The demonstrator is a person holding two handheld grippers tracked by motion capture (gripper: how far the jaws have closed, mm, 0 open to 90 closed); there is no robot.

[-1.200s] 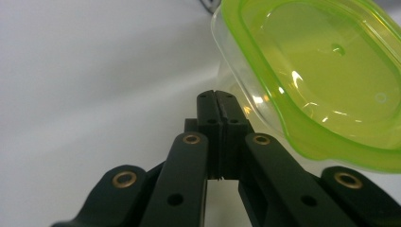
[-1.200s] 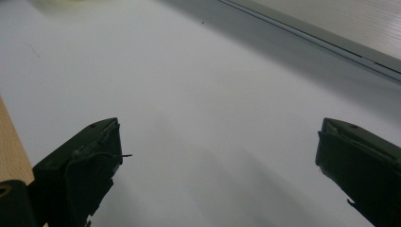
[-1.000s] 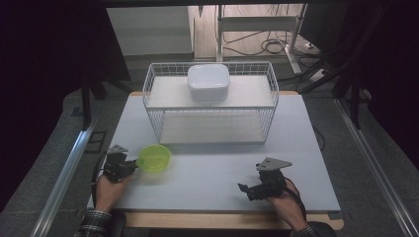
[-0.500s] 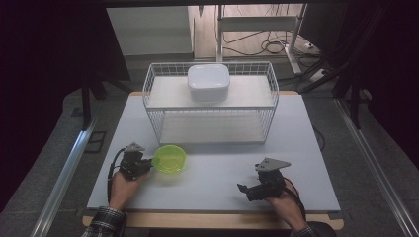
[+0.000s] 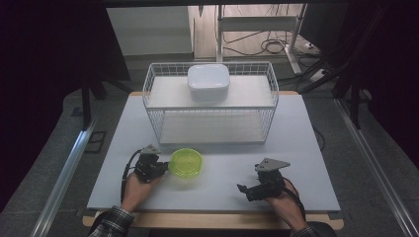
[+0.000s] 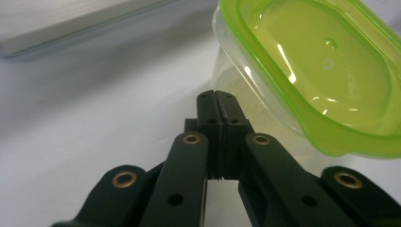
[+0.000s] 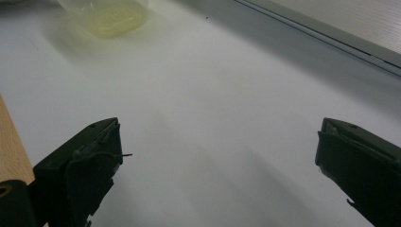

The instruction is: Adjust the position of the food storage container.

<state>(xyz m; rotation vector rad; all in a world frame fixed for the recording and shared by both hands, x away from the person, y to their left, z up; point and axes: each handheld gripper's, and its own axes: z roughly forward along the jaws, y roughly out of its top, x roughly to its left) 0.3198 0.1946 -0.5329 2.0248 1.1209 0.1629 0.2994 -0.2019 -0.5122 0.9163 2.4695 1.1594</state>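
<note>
Clenched left gripper point(image 6: 218, 101) touches the green container point(image 6: 312, 75) wall; right gripper point(image 7: 217, 161) gapes over bare table point(image 7: 213, 94)

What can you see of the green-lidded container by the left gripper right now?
The container is a small rounded tub of clear plastic with a translucent lime-green lid seated on it. It looks empty. It stands upright on the pale table, in front of the white wire rack. The left gripper, jaws shut together, has its tip against the tub's side wall just under the lid rim, pushing rather than gripping. In the right gripper view it shows far off at the top left.
</note>
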